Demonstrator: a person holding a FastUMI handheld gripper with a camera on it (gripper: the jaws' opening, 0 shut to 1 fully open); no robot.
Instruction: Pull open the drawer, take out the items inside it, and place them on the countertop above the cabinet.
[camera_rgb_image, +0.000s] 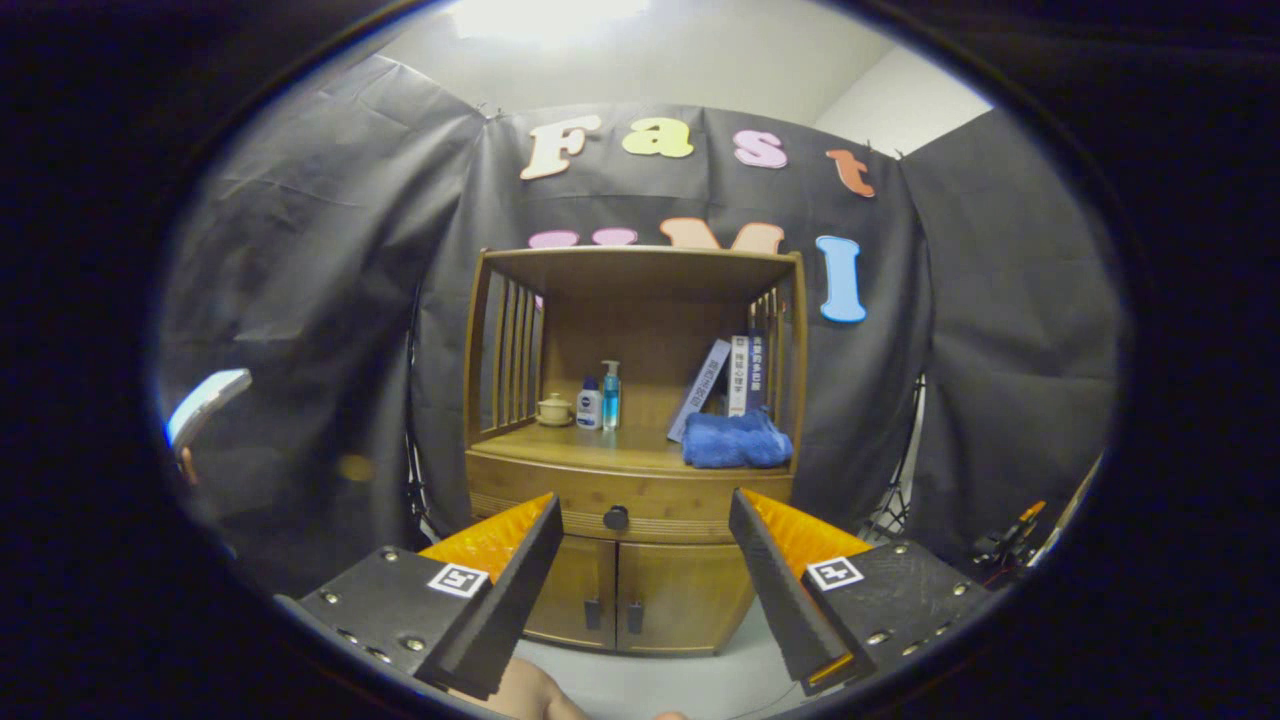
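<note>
Drawer (630, 497): closed, under wooden cabinet's countertop (600, 447), beyond the fingers. Round black knob (616, 518): untouched. Gripper (645, 515): spread wide, holding nothing. Step: approach; next, likely close on knob, pull.

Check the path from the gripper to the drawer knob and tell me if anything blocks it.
Nothing visible blocks it. The gripper is open, its fingers spread apart with the drawer knob showing in the gap between them, farther ahead. The drawer is shut, and the blue towel lies on the countertop above, off the path.
</note>
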